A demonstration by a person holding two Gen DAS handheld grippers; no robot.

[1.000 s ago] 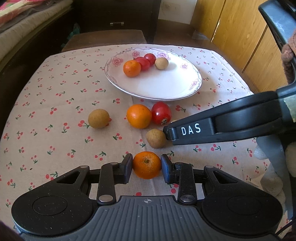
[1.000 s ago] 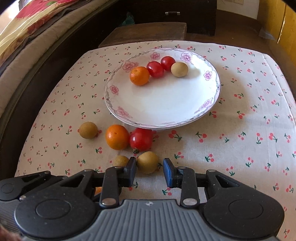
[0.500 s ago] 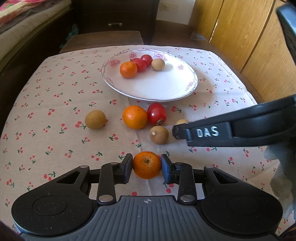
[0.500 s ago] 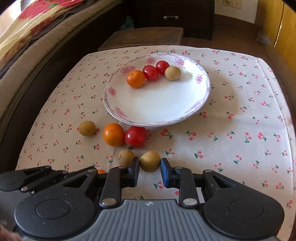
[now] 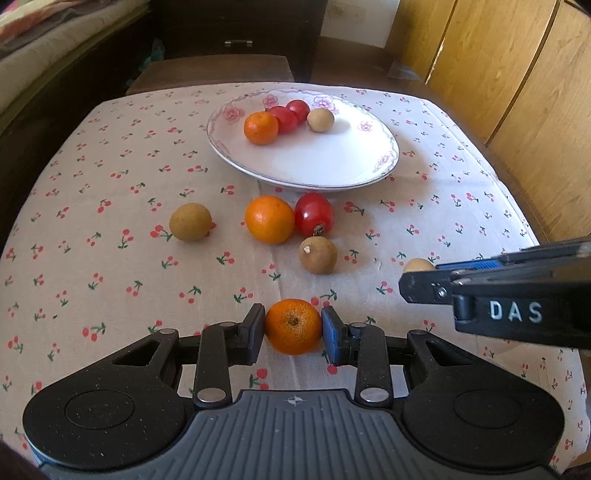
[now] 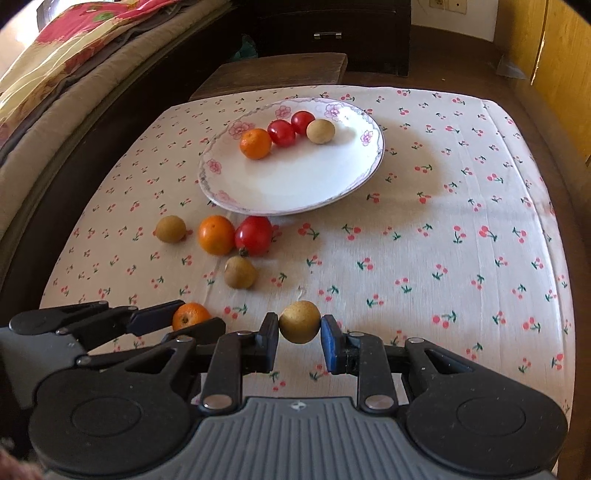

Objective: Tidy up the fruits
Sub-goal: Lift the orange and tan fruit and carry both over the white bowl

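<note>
My left gripper (image 5: pixel 293 328) is shut on a small orange (image 5: pixel 293 325) just above the cherry-print cloth. In the right wrist view, my right gripper (image 6: pixel 300 328) is shut on a tan longan (image 6: pixel 300 322), held a little above the cloth. That longan (image 5: pixel 416 265) also peeks out behind the right gripper at the right of the left wrist view. On the cloth lie a longan (image 5: pixel 190 222), an orange (image 5: pixel 269 219), a red tomato (image 5: pixel 314 214) and another longan (image 5: pixel 318 254). The flowered white plate (image 5: pixel 332 170) holds an orange, two tomatoes and a longan.
A bed with a patterned blanket (image 6: pixel 74 48) runs along the left. A wooden stool (image 6: pixel 273 70) stands behind the table, with a dark drawer unit (image 6: pixel 328 33) beyond it. Yellow wooden doors (image 5: pixel 498 92) close off the right side.
My right gripper has shut on the longan and carried it up and to the right, away from the other longan. The left gripper still holds its orange in the same place.
</note>
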